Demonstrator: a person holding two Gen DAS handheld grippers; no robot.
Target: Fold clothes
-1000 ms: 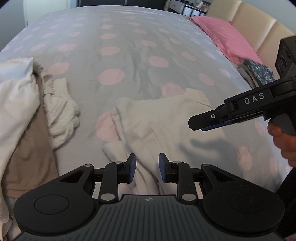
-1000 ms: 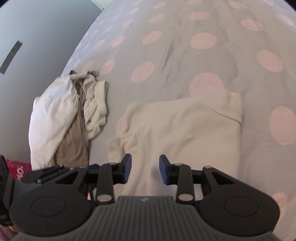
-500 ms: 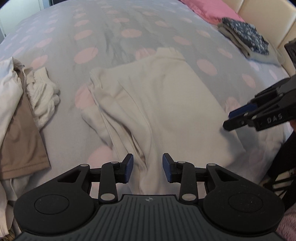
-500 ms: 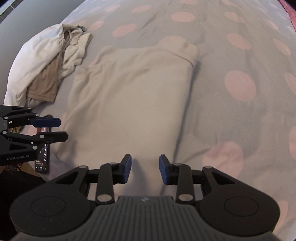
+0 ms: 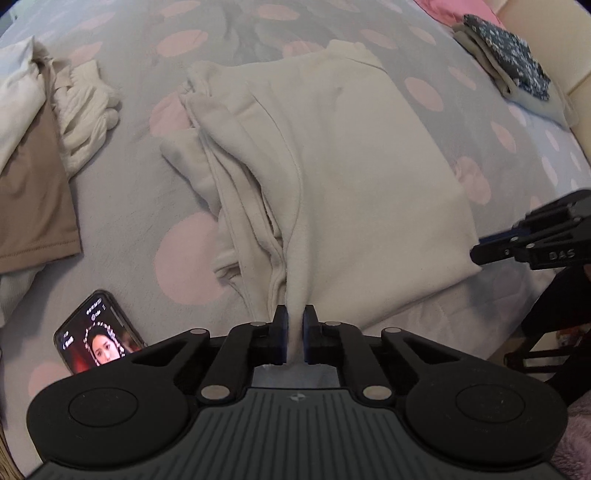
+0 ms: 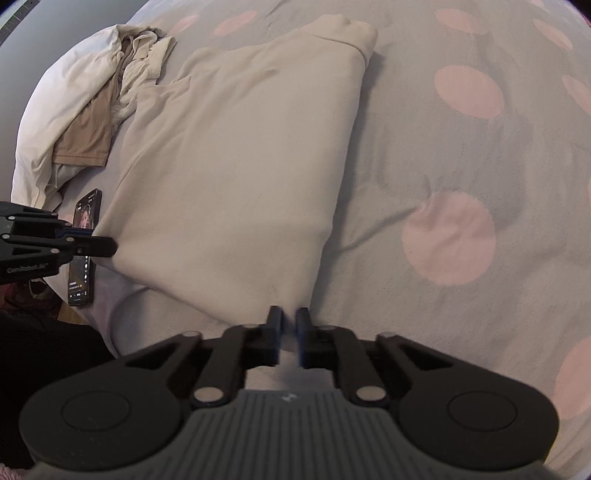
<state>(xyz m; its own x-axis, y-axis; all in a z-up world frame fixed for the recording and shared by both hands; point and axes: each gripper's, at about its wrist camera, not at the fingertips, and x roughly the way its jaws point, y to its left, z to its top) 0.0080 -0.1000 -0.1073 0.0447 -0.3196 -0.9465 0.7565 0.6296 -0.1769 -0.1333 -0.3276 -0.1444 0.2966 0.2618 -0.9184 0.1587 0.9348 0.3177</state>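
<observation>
A cream sweatshirt (image 5: 354,155) lies on the bed, folded lengthwise, its collar at the far end; it also shows in the right wrist view (image 6: 240,155). My left gripper (image 5: 294,328) is shut on the near hem at the garment's left side, with cloth pinched between the pads. My right gripper (image 6: 287,325) is shut on the near hem at its right corner. Each gripper shows in the other's view, the right one (image 5: 528,240) and the left one (image 6: 55,242), both at the garment's near edge.
A pile of white and tan clothes (image 5: 40,122) lies at the left. A phone (image 5: 98,334) with a lit screen lies at the bed's near left edge. A folded dark floral stack (image 5: 513,74) sits far right by a pink pillow (image 5: 458,9). The bedspread (image 6: 461,155) is grey with pink dots.
Both grippers have dropped to the sweatshirt's near hem and closed on it; half a second ago both were open above the garment.
</observation>
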